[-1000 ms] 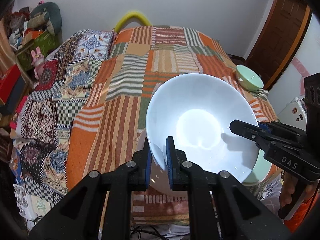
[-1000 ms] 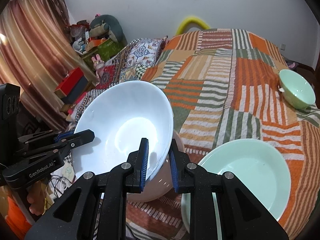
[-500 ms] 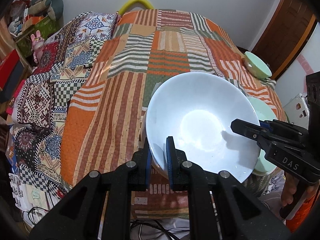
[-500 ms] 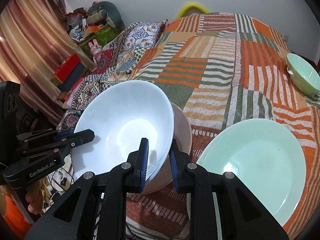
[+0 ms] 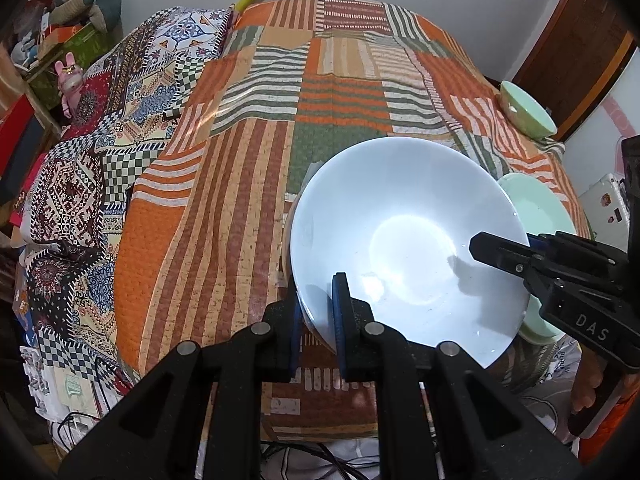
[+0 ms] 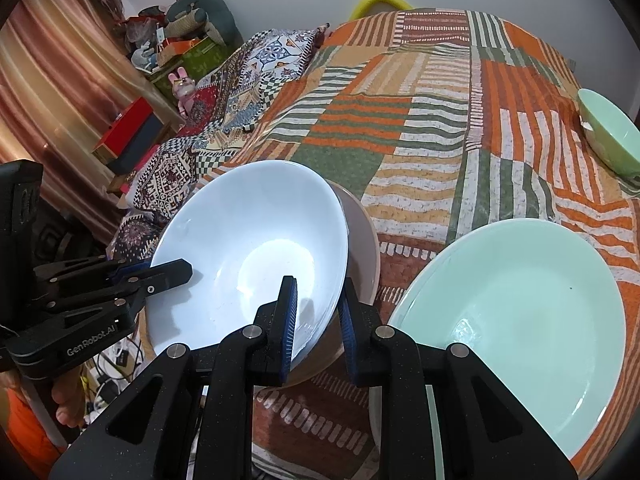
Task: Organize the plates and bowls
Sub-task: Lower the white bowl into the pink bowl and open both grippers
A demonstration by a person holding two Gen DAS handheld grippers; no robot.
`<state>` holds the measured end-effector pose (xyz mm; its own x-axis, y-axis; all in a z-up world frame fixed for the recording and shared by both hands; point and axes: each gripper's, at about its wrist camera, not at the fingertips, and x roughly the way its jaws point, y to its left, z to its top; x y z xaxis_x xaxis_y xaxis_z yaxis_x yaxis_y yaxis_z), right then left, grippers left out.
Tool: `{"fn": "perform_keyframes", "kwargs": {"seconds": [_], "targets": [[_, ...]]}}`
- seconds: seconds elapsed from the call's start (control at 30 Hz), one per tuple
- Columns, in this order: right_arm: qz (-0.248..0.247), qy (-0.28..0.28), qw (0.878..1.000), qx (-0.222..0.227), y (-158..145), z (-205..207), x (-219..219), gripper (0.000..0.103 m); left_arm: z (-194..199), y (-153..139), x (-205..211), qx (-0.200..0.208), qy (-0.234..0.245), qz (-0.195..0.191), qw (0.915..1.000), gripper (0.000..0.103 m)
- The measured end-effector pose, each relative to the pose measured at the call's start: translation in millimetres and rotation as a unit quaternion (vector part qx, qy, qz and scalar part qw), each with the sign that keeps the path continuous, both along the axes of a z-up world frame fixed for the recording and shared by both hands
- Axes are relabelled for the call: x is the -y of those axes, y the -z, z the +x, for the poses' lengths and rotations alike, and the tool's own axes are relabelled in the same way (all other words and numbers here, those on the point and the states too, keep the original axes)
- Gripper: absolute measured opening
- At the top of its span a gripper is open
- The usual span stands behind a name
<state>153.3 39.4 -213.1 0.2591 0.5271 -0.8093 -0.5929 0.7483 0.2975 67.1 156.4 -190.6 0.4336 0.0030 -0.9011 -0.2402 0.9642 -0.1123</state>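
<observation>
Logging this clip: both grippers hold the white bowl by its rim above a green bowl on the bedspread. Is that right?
Not quite. Both grippers, left and right, do clamp the white bowl by its rim, but the bowl beneath it is beige, as the right wrist view shows.

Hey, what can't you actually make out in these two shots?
- Pink bowl: right wrist view, mostly hidden under the white bowl.
- Green plate: left wrist view, largely behind the white bowl and the right hand-held gripper.
- Small green bowl: cut off by the right wrist view's edge.
</observation>
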Motion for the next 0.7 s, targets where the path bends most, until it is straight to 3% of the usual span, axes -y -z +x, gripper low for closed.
{"fn": "perform_keyframes", "kwargs": {"seconds": [0.5, 0.7], "targets": [[-0.001, -0.012, 1.0, -0.012, 8.5, 4.2, -3.4, 0.021, 10.0, 7.5, 0.2, -0.007, -0.003, 0.053, 0.9985, 0.014], [-0.009, -0.013, 1.0, 0.007, 1.9, 4.0, -5.3, 0.028, 12.7, 9.9, -1.1, -0.006, 0.0, 0.05, 0.9987, 0.014]]}}
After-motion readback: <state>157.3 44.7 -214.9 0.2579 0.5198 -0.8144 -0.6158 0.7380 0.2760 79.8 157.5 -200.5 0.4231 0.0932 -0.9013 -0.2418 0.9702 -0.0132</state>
